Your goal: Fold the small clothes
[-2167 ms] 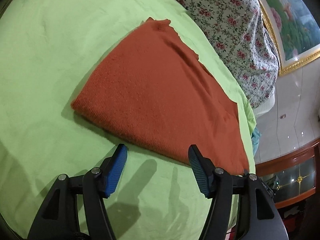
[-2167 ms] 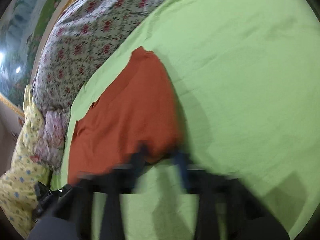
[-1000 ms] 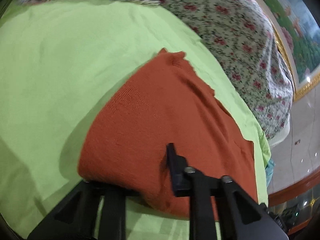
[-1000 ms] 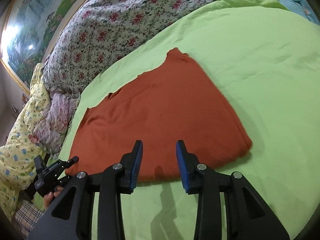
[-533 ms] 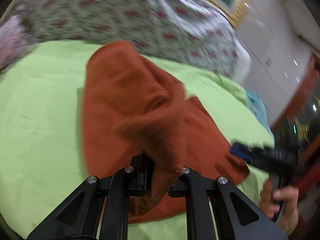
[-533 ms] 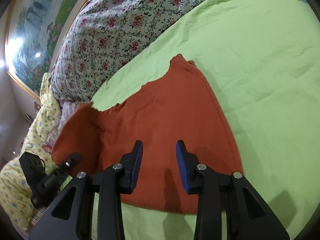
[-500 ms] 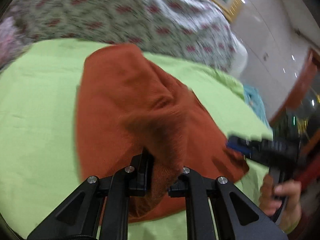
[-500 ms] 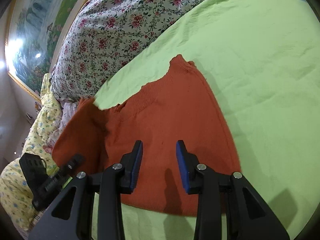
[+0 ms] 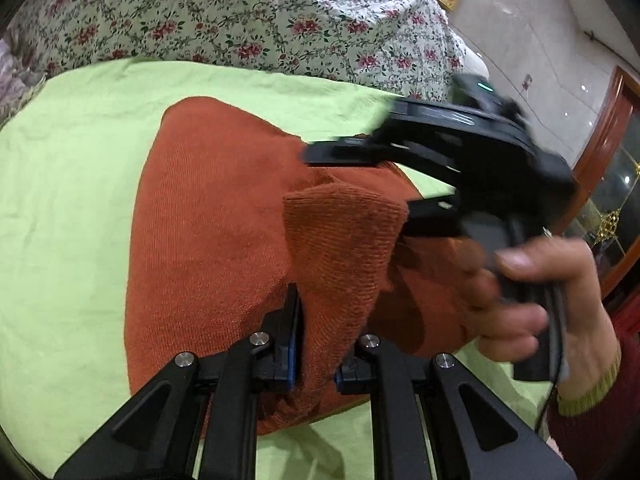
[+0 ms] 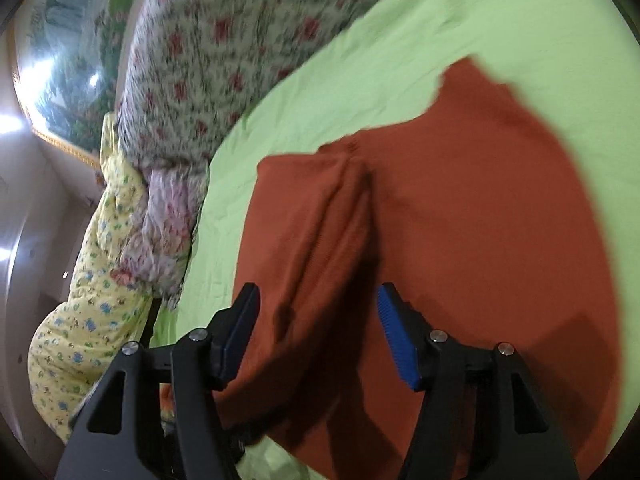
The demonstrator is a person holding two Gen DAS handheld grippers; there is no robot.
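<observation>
On the bed's green sheet (image 9: 72, 184) by the floral quilt (image 9: 224, 12), the left tool (image 9: 316, 354) is clamped on the sweater's (image 9: 208, 216) lifted edge mid-fold, the right tool (image 10: 318, 334) gaping empty above; next, lay it flat.

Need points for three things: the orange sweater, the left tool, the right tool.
orange sweater (image 9: 208, 216), left wrist view, on the flat knit body lying on the green sheet.
left tool (image 9: 318, 356), left wrist view, midway between its fingertips, on the lifted fold they clamp.
right tool (image 10: 318, 320), right wrist view, midway between its spread fingertips.
</observation>
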